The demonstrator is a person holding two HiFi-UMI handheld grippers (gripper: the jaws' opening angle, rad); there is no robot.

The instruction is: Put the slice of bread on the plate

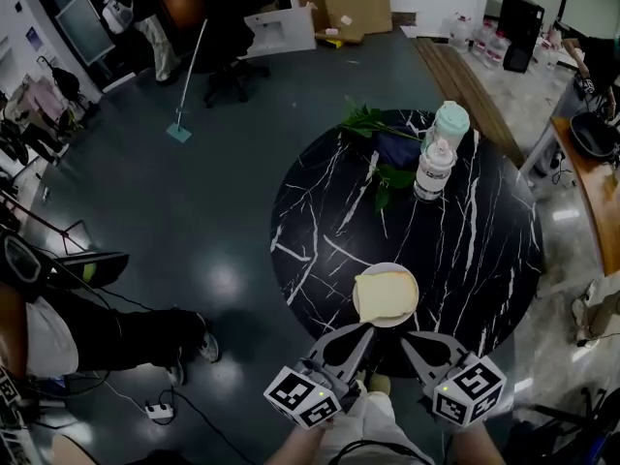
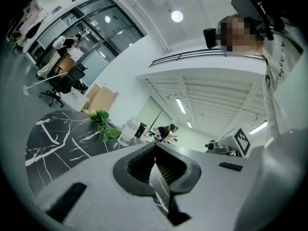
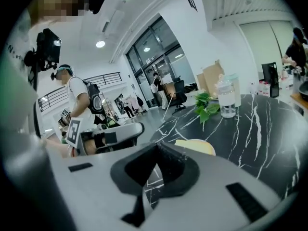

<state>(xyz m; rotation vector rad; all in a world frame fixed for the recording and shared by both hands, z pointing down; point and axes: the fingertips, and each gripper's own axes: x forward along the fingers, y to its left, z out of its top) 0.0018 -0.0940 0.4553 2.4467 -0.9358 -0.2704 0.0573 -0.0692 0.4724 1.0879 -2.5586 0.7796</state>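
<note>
Left gripper [image 2: 155, 152] and right gripper [image 3: 156, 152] were both clenched on nothing and held clear of the black marble table [image 1: 465, 260], evidently because the bread slice [image 1: 386, 292] already lay flat on the white plate [image 1: 389, 324]. Placement was judged complete.

Left gripper [image 1: 358, 334]: grey moulded shell, two tapering jaws, black ribbed pads [image 2: 142, 163], black slots in the casing.
Right gripper [image 1: 414, 341]: same grey shell, black pads [image 3: 174, 170].
Marker cubes [image 1: 302, 395]: white, with black square markers, one on each gripper.
Top [image 2: 281, 66]: white, dark lettering.
Head rig [image 2: 250, 4]: black, boxy.
Cable [image 1: 373, 446]: dark, thin, across light clothing.
</note>
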